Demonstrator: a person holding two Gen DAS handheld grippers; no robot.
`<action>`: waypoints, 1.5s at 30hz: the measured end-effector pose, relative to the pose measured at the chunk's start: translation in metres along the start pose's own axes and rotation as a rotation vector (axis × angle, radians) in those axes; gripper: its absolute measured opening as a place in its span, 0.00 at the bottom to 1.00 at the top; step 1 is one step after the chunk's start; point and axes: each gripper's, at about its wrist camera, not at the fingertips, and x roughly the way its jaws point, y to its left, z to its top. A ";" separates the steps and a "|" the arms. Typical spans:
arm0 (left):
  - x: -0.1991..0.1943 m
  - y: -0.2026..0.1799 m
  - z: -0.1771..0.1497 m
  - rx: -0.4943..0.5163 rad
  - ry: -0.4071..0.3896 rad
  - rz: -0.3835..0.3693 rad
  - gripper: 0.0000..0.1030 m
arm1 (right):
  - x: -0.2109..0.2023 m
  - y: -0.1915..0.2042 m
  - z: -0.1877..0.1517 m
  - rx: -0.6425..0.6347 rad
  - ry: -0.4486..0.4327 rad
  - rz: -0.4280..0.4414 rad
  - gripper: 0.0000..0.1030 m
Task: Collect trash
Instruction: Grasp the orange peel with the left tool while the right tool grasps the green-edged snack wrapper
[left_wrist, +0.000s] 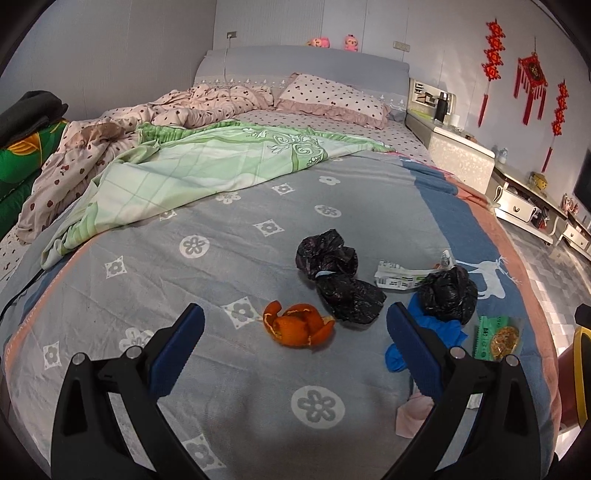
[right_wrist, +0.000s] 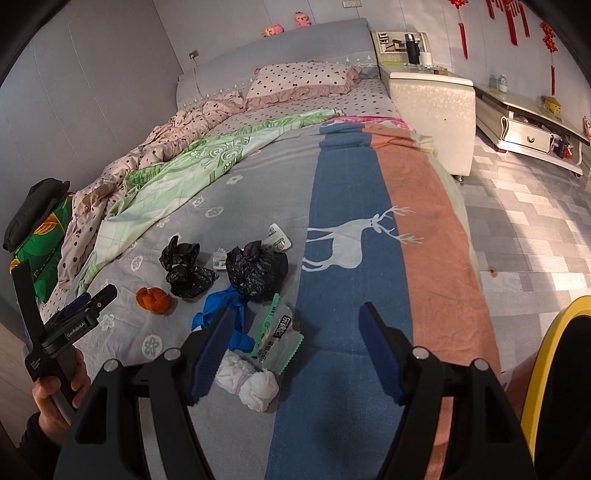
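Trash lies on the grey bedspread (left_wrist: 221, 258). An orange peel (left_wrist: 297, 325) lies just ahead of my open, empty left gripper (left_wrist: 295, 321). Behind it are two crumpled black bags (left_wrist: 338, 275) and a third (left_wrist: 448, 293), a blue glove (left_wrist: 434, 338), a white carton (left_wrist: 397, 278) and a green snack wrapper (left_wrist: 496, 338). In the right wrist view my open, empty right gripper (right_wrist: 295, 321) hovers over the blanket, with white tissue (right_wrist: 249, 380), the wrapper (right_wrist: 277, 336), the glove (right_wrist: 221, 314), a black bag (right_wrist: 256, 271) and the peel (right_wrist: 153, 300) to its left. The left gripper (right_wrist: 86, 301) shows there.
A green sheet (left_wrist: 192, 173) and a pink dotted quilt (left_wrist: 110, 147) are bunched at the far side of the bed. A white nightstand (right_wrist: 432, 110) and low cabinet (right_wrist: 532, 129) stand on the right. A yellow-rimmed bin (right_wrist: 554, 369) is at the lower right.
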 end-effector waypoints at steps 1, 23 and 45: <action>0.005 0.003 -0.001 -0.004 0.007 0.005 0.92 | 0.006 0.001 0.000 0.001 0.012 0.002 0.65; 0.097 0.007 -0.014 -0.032 0.129 -0.007 0.92 | 0.101 0.005 -0.009 -0.014 0.186 0.006 0.63; 0.100 0.006 -0.015 -0.047 0.130 -0.056 0.34 | 0.097 0.017 -0.009 -0.078 0.145 0.008 0.25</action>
